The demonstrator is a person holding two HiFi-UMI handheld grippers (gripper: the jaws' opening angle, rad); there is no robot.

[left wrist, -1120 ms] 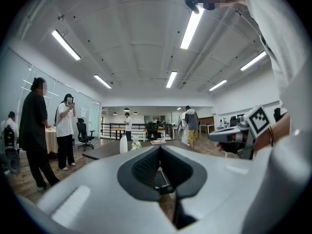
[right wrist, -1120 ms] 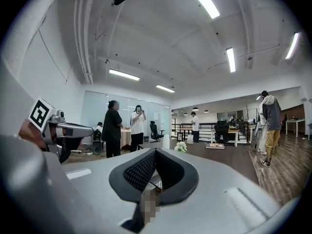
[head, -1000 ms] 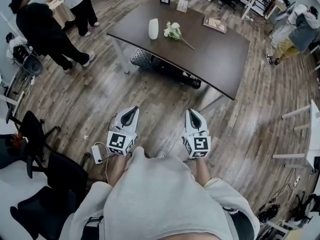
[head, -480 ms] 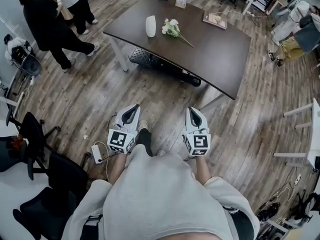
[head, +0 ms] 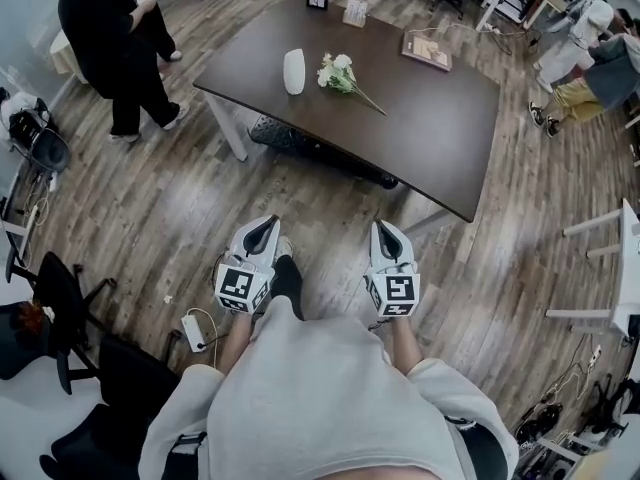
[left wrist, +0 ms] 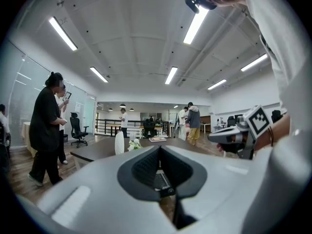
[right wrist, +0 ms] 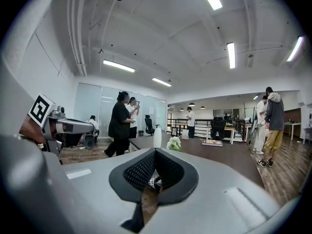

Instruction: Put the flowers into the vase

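Dark brown table (head: 430,118) carries the white vase (head: 294,71) upright, with the flowers (head: 338,72) lying just beside it, their blooms too small to identify. Left gripper (head: 262,226) and right gripper (head: 386,232) are both clenched on nothing, well short of the table. The wearer's grey top (head: 320,398) blocks the lower frame. A person in black (head: 110,38) stands near the table's left end.

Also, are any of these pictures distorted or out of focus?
Head view: strong fisheye, the table edge bows, no blur. Left gripper view: dark round border, ceiling lights glare. Right gripper view: same border; the vase is small but clear.
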